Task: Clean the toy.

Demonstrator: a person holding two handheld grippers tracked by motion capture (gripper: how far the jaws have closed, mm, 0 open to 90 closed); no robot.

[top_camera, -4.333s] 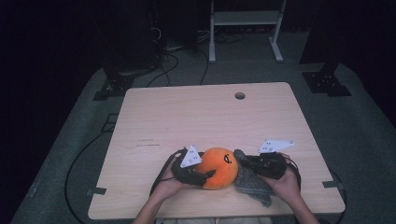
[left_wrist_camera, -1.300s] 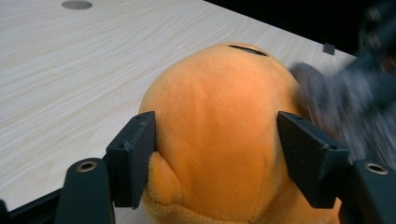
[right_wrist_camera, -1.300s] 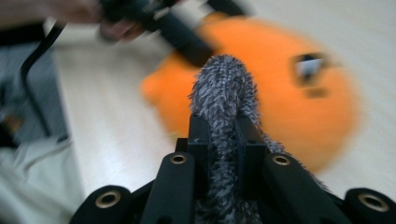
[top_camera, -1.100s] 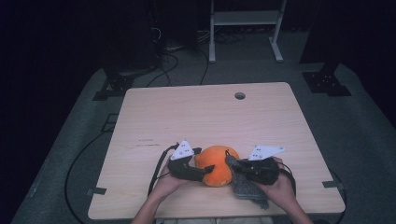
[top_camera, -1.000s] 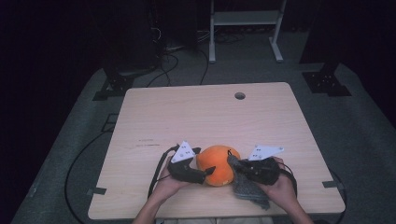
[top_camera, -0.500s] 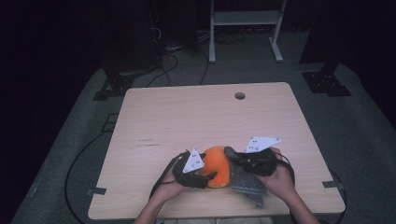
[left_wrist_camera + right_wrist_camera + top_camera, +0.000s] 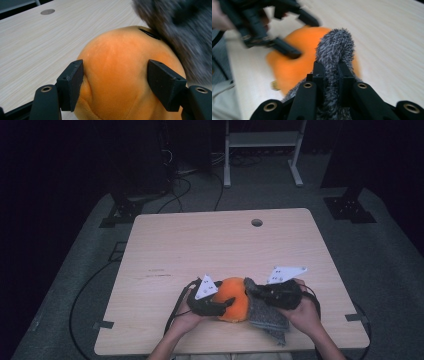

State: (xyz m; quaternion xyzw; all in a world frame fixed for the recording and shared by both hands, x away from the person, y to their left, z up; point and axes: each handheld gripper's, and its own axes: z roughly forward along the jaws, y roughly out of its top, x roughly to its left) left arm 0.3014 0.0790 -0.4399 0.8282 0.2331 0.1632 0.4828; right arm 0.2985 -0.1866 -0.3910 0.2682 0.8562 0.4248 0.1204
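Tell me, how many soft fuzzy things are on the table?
2: an orange plush ball between the left tongs, and a grey fuzzy cloth pinched in the right tongs, beside it.

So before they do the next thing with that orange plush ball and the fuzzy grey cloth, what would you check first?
1. Left gripper around the orange plush ball: ok; jaws have just been closing, both pads dent its sides.
2. Right gripper pinching the grey fuzzy cloth: ok, jaws shut on a fold.
3. Cloth lying against the ball: ok, it touches the ball's right side.
4. Ball resting on the table: cannot tell.
5. Free table surface ahead: ok.
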